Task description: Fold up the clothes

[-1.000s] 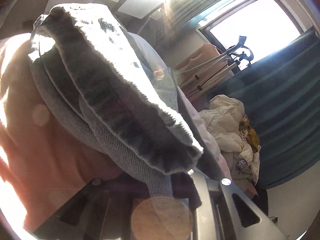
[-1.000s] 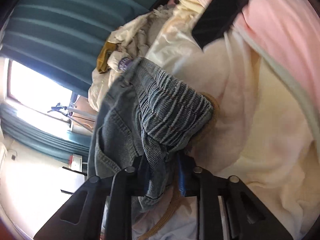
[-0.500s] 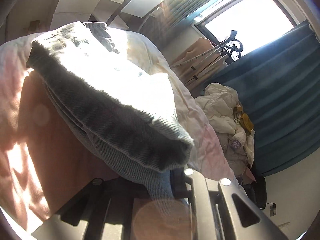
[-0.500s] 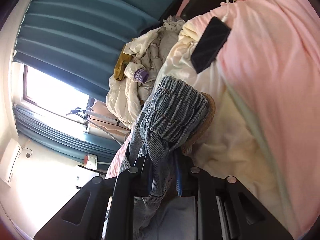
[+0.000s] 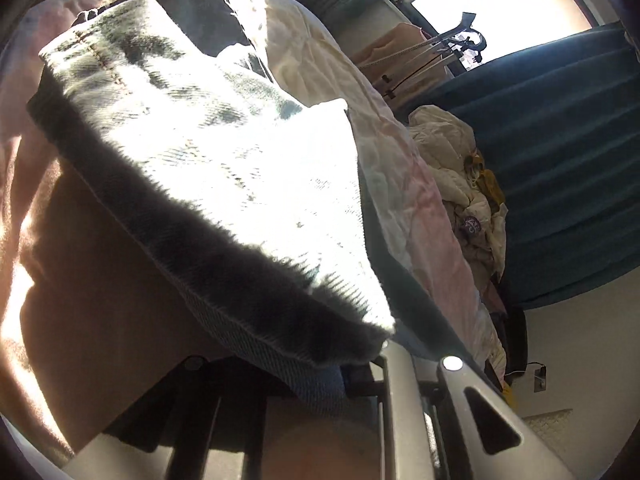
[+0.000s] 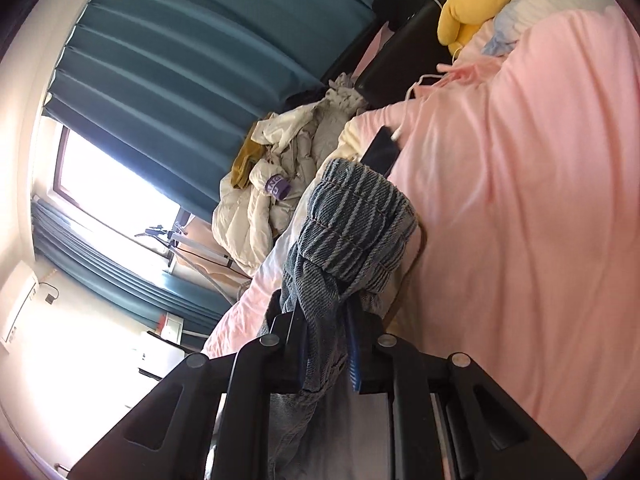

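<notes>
Between the left gripper (image 5: 320,376) jaws, a jeans (image 5: 224,152) hem is clamped, denim spreading toward 11 o'clock over the bed (image 5: 404,184). R gripper (image 6: 326,344): jaws closing, pinched on bunched waistband denim. Beyond, at 12, phone (image 6: 382,152) w/ cable; pale clothes pile (image 6: 272,200) at 11; teal curtain (image 6: 180,60) farthest.
</notes>
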